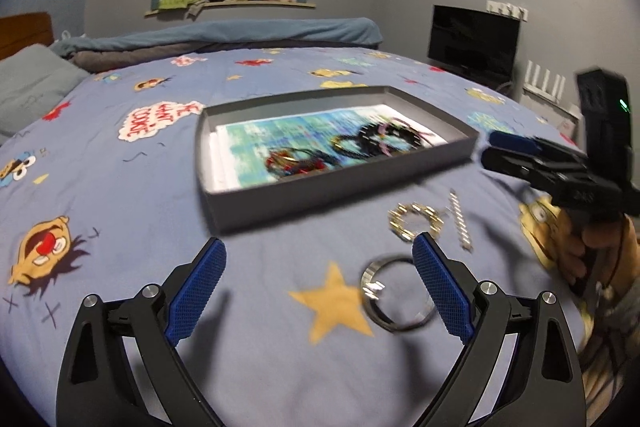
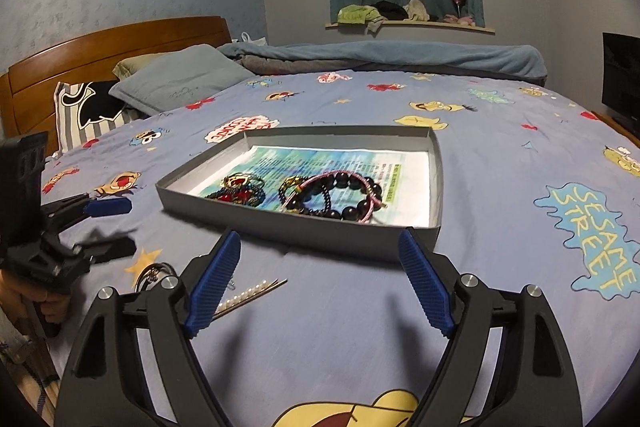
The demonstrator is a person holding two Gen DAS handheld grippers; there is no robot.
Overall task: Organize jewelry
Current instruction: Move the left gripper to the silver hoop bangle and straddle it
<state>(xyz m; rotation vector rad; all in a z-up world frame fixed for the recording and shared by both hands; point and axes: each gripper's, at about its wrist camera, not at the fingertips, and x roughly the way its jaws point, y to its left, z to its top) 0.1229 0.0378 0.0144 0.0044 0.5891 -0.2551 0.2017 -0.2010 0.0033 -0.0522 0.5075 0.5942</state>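
Observation:
A shallow grey box [image 1: 248,205] [image 2: 304,227] lies on the bed, lined with a printed sheet and holding several bracelets [image 2: 340,193] [image 1: 372,143]. On the sheet in front of it lie a silver bangle [image 1: 394,293], a gold chain bracelet [image 1: 416,223] and a pearl hair clip [image 1: 460,221] [image 2: 248,295]. My left gripper [image 1: 320,267] is open and empty just above the bangle. My right gripper [image 2: 320,259] is open and empty before the box's near wall; it shows at the right of the left wrist view [image 1: 516,155].
The bed has a blue cartoon-print sheet [image 2: 500,267]. Pillows [image 2: 180,79] and a wooden headboard [image 2: 100,55] are at the far left, a folded blanket [image 2: 380,57] at the far edge. A dark monitor [image 1: 472,43] stands to the right.

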